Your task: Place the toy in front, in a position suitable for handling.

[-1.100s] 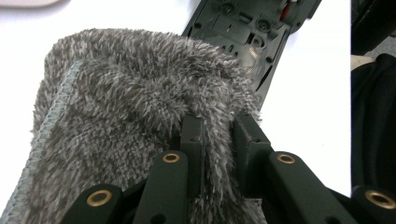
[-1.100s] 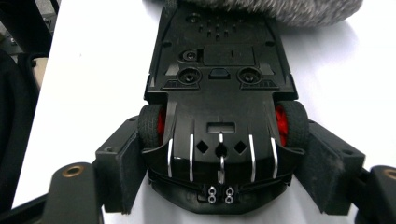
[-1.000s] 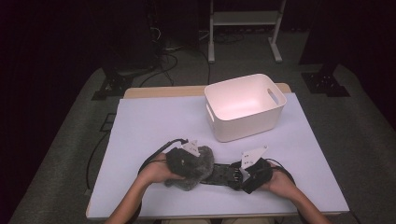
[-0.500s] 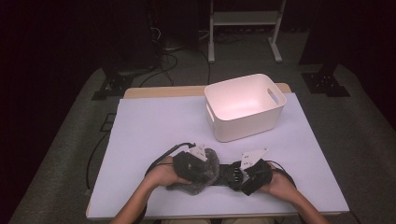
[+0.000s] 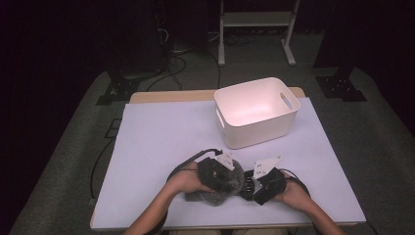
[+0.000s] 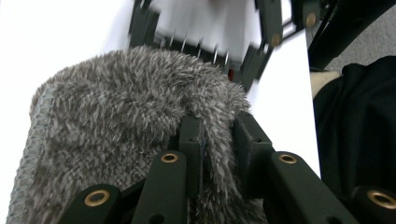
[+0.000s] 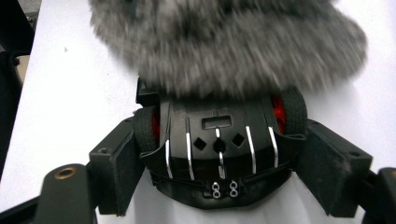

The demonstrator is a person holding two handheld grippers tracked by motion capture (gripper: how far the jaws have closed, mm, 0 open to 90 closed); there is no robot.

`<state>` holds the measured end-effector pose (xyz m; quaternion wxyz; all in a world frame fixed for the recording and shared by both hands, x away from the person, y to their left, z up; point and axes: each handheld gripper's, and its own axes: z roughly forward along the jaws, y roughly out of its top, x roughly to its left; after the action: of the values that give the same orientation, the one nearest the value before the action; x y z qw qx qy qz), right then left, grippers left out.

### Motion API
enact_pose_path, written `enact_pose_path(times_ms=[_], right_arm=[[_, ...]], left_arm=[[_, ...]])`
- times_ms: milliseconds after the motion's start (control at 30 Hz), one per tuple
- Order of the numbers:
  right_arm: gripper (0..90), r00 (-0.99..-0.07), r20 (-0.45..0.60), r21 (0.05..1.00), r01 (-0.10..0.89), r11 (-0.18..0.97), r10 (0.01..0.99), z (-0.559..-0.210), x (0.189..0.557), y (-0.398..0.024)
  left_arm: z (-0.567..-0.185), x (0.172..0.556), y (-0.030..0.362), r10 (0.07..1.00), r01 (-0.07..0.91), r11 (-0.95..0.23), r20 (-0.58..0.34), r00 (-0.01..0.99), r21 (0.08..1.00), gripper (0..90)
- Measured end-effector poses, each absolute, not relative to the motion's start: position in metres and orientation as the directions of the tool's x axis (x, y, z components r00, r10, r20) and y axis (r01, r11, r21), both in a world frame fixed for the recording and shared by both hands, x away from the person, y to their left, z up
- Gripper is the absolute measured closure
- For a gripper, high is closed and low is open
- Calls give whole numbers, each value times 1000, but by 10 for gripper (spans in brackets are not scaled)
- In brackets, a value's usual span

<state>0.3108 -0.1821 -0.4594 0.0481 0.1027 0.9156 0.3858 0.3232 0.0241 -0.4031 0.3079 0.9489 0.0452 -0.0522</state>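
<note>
Cloth point(image 5: 221, 187) is the main thing here: a fuzzy grey piece bunched up near the front edge of the surface point(image 5: 161, 132), roughly in the middle, draped over the end of a black toy car point(image 7: 219, 154). The left claw point(image 6: 219, 140) is clamped tight on a fold of that cloth; in the left gripper view the fluff is squeezed between the two black jaws and spills out on both sides. The right claw point(image 7: 219, 163) grips the car, one jaw pressed against each side of the body right by the wheels, which have red hubs. The right gripper view shows the car's underside or end plate, with silver ribs and a couple of small screws, and the grey fuzz sits over its far end, a bit blurred. In the high view both hands are close together, left hand point(image 5: 188, 180) on the cloth side and right hand point(image 5: 288, 188) on the car side. A white bin point(image 5: 257, 111) stands farther back on the surface, well apart from all of it, toward the right.
</note>
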Motion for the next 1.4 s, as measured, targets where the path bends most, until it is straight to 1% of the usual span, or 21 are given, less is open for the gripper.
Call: enact_pose_path(times_ms=[133,300,400,600,800,867,967,1100,1233,1400], right_arm=[[213,-974,9,720,162,674,225,-461,312,-183],[215,-976,5,722,154,674,218,-461,312,-184],[216,-977,0,723,149,675,215,-462,313,-184],[216,-978,-6,722,139,678,208,-461,313,-184],[216,-980,-10,716,132,685,199,-461,314,-183],[216,-981,-10,716,129,686,196,-461,315,-183],[217,-982,-16,713,121,690,188,-460,315,-182],[216,-983,-29,705,109,701,182,-458,316,-180],[216,-984,-32,707,104,700,178,-458,318,-179],[216,-983,-32,710,104,696,180,-457,318,-178]], left_arm=[[-402,324,15,42,103,-811,-118,992,576,752],[-400,324,26,59,97,-820,-85,995,564,752],[-400,324,41,82,111,-819,-77,994,563,752],[-402,329,81,168,184,-798,-81,983,574,752],[-397,336,110,251,240,-782,-63,966,575,750],[-394,338,116,262,250,-774,-65,963,582,751],[-392,339,115,258,248,-767,-69,964,592,751],[-396,341,101,233,232,-781,-74,970,580,750],[-402,342,81,195,215,-779,-97,976,590,750],[-401,340,47,133,162,-786,-94,987,597,750]])
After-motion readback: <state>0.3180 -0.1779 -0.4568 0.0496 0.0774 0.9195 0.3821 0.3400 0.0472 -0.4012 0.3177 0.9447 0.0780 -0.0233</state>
